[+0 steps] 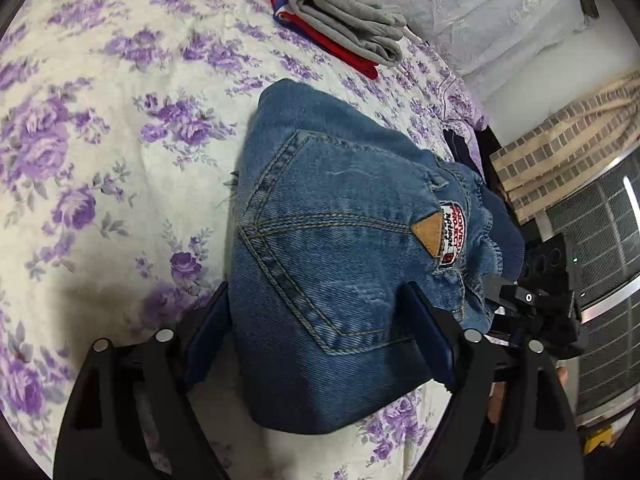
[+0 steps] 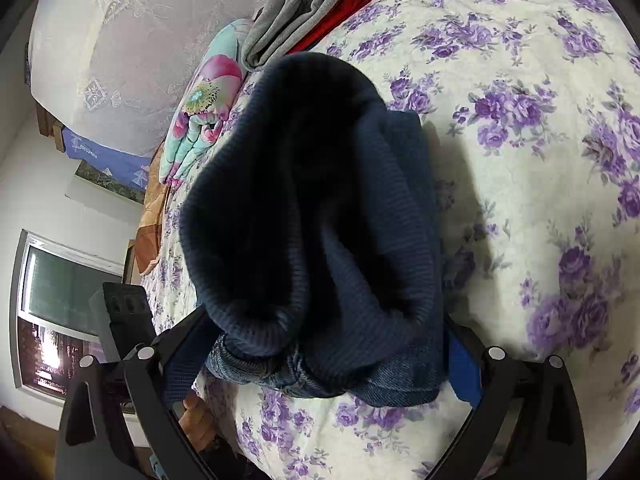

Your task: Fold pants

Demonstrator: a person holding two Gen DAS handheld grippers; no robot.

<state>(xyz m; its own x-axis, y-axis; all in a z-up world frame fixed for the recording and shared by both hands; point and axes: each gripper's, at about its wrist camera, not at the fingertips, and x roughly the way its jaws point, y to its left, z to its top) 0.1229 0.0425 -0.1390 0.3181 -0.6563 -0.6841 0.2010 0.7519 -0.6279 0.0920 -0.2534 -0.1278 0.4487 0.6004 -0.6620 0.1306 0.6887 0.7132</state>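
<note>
The blue denim pants [image 1: 340, 240] are folded into a compact bundle, back pocket and a red-white label facing up, held above the floral bedspread [image 1: 120, 140]. My left gripper [image 1: 316, 320] is shut on one end of the bundle, a finger on either side. In the right wrist view the dark ribbed waistband [image 2: 312, 208] of the pants bulges up and hides much of the bed. My right gripper [image 2: 320, 352] is shut on the other end of the pants. The right gripper also shows in the left wrist view [image 1: 536, 296], at the waistband.
A folded stack of grey [image 1: 348, 20] and red clothes [image 1: 332, 42] lies on the bed beyond the pants. A white lace pillow [image 1: 480, 12] sits at the bed's head. A floral quilt [image 2: 204, 108] lies at the bed's far edge. A fan grille [image 1: 600, 248] stands beside the bed.
</note>
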